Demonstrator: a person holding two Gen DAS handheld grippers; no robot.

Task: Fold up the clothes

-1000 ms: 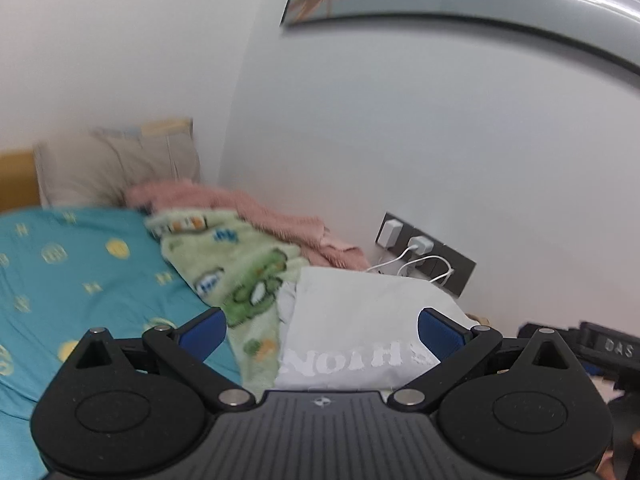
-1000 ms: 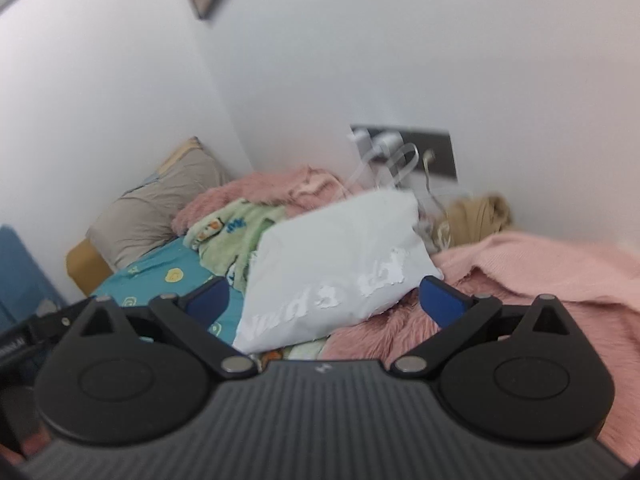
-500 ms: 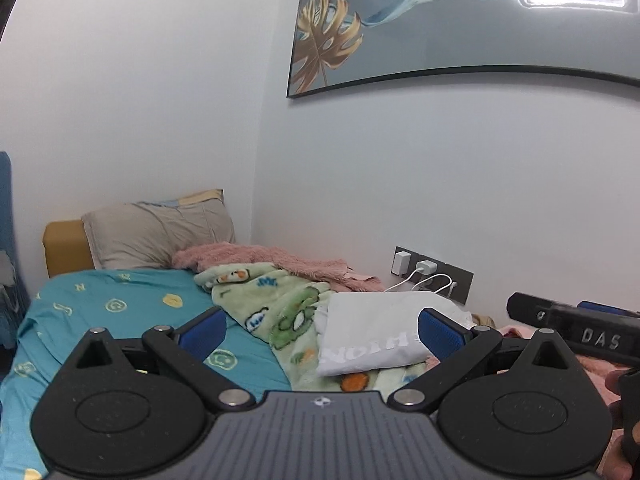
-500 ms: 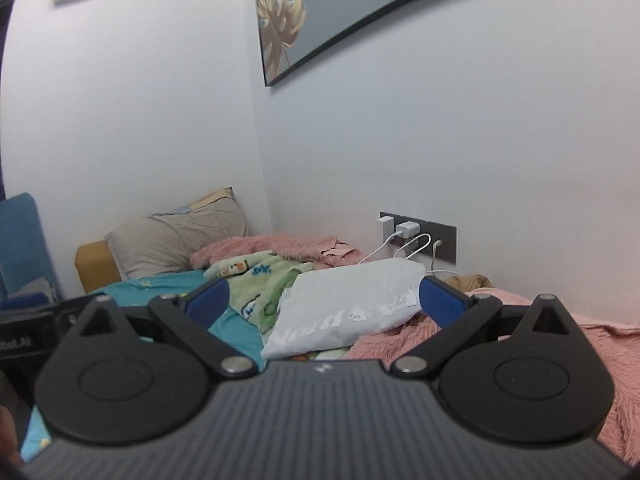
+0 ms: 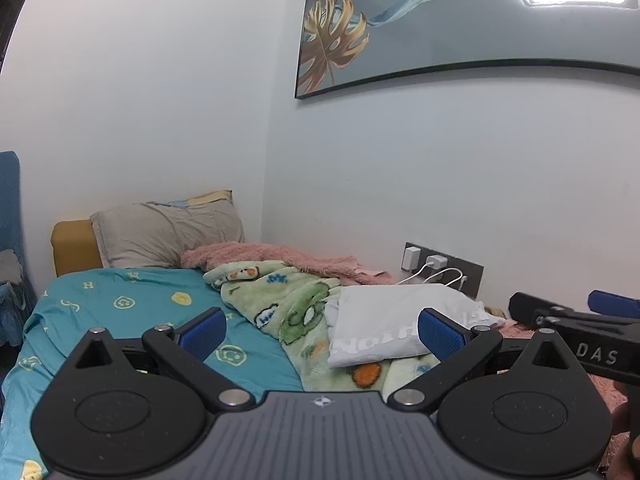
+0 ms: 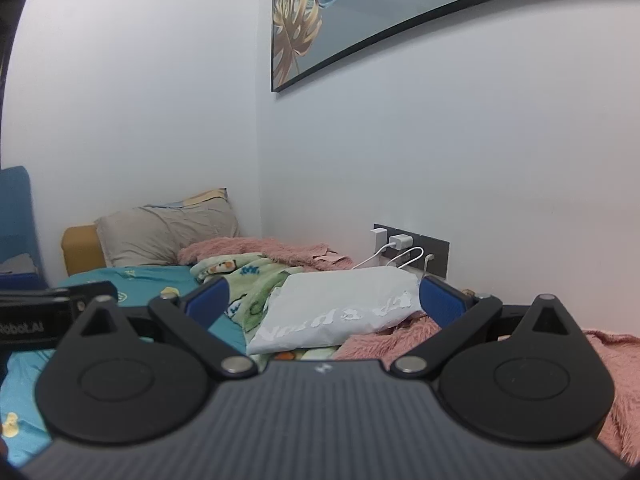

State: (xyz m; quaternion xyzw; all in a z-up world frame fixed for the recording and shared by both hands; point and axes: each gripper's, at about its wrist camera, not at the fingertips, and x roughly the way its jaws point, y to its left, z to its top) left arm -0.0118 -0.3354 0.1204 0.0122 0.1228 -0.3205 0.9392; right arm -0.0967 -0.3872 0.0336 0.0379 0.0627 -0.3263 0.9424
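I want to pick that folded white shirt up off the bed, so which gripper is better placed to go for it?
Probably the right gripper: in its view the folded white shirt fills the gap between open fingers. The left gripper, also open, sees the shirt off toward its right finger.

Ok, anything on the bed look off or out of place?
Nothing damaged or spilled. The white shirt lies folded but askew, partly over the green blanket and pink blanket, close to the charger cables. Both grippers are open and empty.
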